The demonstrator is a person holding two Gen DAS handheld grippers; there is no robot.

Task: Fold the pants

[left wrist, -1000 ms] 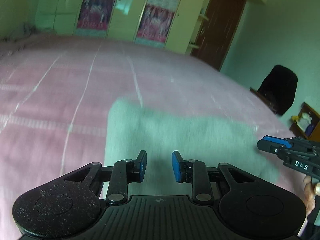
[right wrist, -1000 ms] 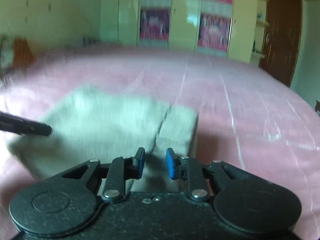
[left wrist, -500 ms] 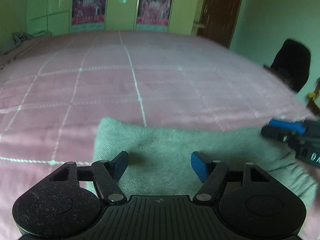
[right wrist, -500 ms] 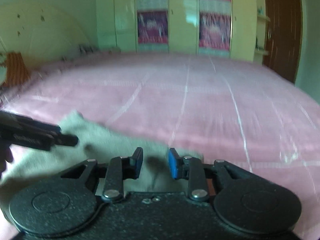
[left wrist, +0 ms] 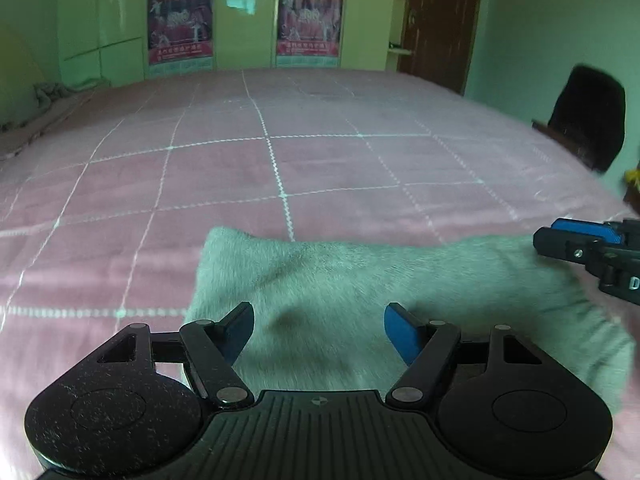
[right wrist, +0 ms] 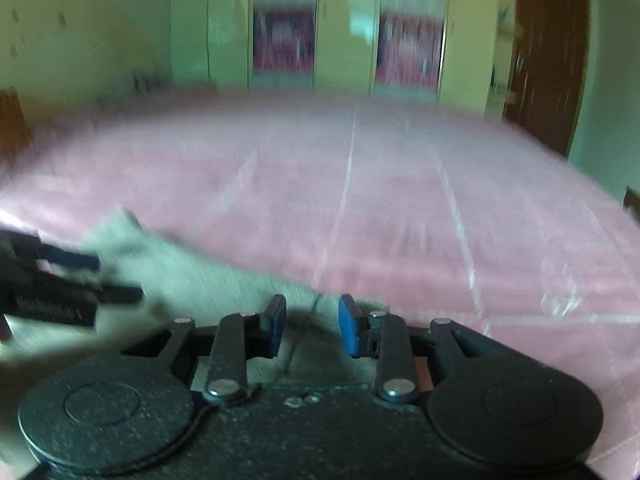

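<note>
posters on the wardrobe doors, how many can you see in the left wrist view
2. One poster is on the left part of the wardrobe, the other poster to its right, past a plain door. The frame cuts off their tops; none other shows.

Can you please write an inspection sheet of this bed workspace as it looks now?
Surface: pink checked bedspread, no wrinkles that I can see.
Job's things: grey pants, folded into a compact block at the near edge.
Clutter: crumpled cloth at the far left of the bed.
Grippers: left hand-held gripper open over the pants, its jaws having just been opening, nothing between them; right hand-held gripper narrowly open, gripping nothing.
Cables: nothing seen.
Surroundings: wardrobe with posters, brown door, black chair.
</note>
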